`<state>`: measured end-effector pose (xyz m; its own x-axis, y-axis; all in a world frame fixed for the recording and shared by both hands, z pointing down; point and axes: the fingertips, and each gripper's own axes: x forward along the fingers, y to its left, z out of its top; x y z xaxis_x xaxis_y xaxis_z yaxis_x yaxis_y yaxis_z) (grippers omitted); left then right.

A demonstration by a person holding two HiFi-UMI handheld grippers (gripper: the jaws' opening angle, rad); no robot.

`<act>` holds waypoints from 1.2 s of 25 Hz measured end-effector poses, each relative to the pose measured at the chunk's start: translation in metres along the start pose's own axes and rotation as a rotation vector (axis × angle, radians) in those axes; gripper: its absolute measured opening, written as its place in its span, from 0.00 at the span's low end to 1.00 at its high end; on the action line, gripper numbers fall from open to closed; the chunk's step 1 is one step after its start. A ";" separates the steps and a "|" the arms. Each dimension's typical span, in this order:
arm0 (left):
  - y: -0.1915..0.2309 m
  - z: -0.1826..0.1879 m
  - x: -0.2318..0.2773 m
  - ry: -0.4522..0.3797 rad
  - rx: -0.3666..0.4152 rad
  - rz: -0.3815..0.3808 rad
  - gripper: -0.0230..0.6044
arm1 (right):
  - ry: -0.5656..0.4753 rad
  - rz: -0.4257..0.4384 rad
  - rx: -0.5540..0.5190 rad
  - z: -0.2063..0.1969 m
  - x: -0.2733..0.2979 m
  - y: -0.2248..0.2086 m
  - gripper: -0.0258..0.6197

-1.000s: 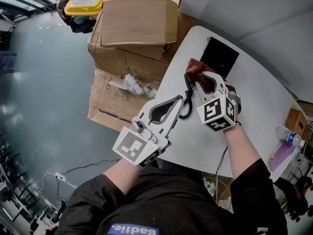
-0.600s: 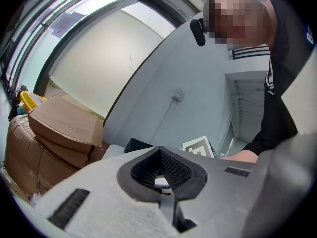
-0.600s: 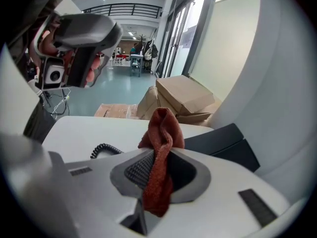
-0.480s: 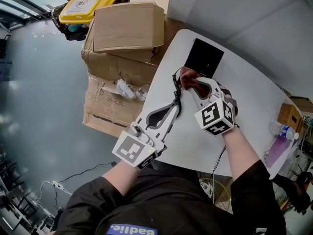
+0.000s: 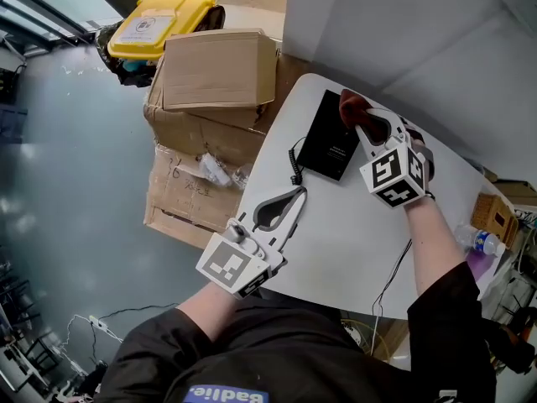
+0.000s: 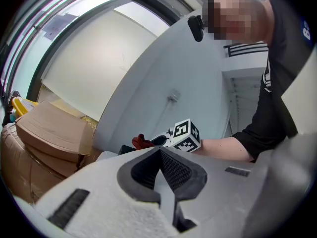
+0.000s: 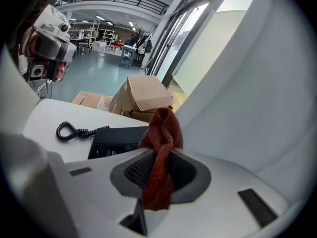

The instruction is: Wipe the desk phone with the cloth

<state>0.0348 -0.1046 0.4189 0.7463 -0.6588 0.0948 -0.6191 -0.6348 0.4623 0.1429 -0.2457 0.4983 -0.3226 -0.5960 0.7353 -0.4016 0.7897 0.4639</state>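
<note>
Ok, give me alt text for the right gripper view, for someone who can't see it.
The right gripper has its jaws shut on a rust-red cloth whose bunched end sticks up past them. Just beyond lies a black desk phone with its coiled cord on a white table, with cardboard boxes behind.

One desk phone (image 5: 330, 145), one cloth (image 5: 351, 107) and two grippers are showing: left gripper (image 5: 295, 196), right gripper (image 5: 359, 117)
Around the single table (image 5: 336, 225) are sitting three stacked cardboard boxes (image 5: 220, 65), one yellow bin (image 5: 159, 19) and one bottle (image 5: 482, 240)
</note>
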 end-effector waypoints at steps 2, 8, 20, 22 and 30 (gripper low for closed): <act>0.002 -0.001 0.000 0.005 -0.003 0.011 0.06 | 0.009 0.012 0.002 -0.006 0.007 0.001 0.16; 0.013 -0.015 0.000 0.030 -0.011 0.036 0.06 | -0.004 0.053 0.024 -0.016 0.019 0.026 0.16; 0.001 -0.029 -0.001 0.054 -0.002 -0.016 0.06 | -0.003 0.102 0.074 -0.024 0.011 0.092 0.16; -0.003 -0.030 -0.005 0.056 -0.011 -0.022 0.06 | -0.001 0.109 0.085 -0.025 0.009 0.102 0.16; -0.007 -0.039 -0.024 0.066 0.008 -0.041 0.06 | 0.016 0.140 0.136 -0.029 0.005 0.147 0.16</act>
<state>0.0309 -0.0684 0.4479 0.7855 -0.6043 0.1335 -0.5893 -0.6644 0.4598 0.1070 -0.1286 0.5839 -0.3705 -0.4785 0.7961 -0.4661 0.8372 0.2862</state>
